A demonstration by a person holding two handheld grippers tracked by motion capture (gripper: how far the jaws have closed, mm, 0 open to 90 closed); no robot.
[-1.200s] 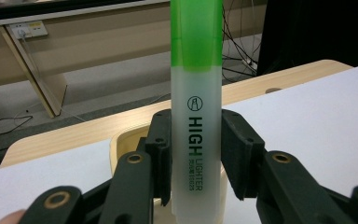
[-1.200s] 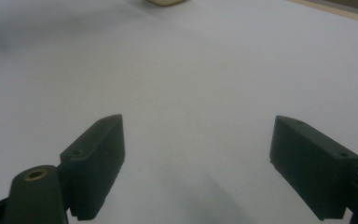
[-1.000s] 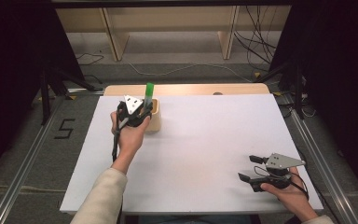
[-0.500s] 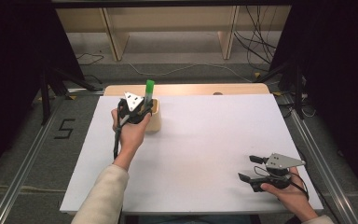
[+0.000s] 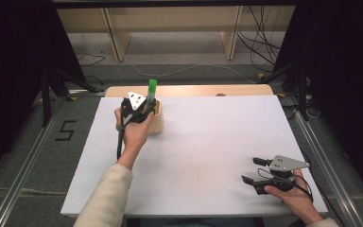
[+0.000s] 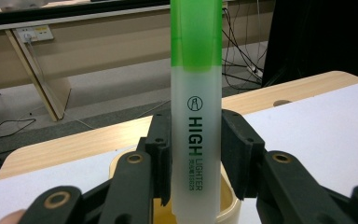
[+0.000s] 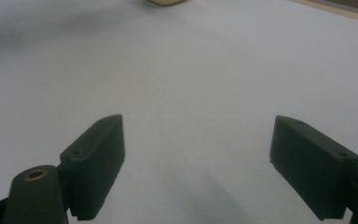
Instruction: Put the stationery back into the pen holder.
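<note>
All I can read from here: "HIGH LIGHTER" printed down the green marker [image 6: 196,121], and a black "5" on the floor [image 5: 66,130], left side.

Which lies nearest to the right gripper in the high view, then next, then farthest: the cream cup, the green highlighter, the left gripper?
From the right gripper:
1. cream cup, far left of the board.
2. left gripper, above the cup.
3. green highlighter, upright cap topmost; nearly level with the left gripper.

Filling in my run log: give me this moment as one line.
left gripper: shut on green highlighter, upright, lower end in beige cup | right gripper: open, nothing between its jaws, above white table
</note>
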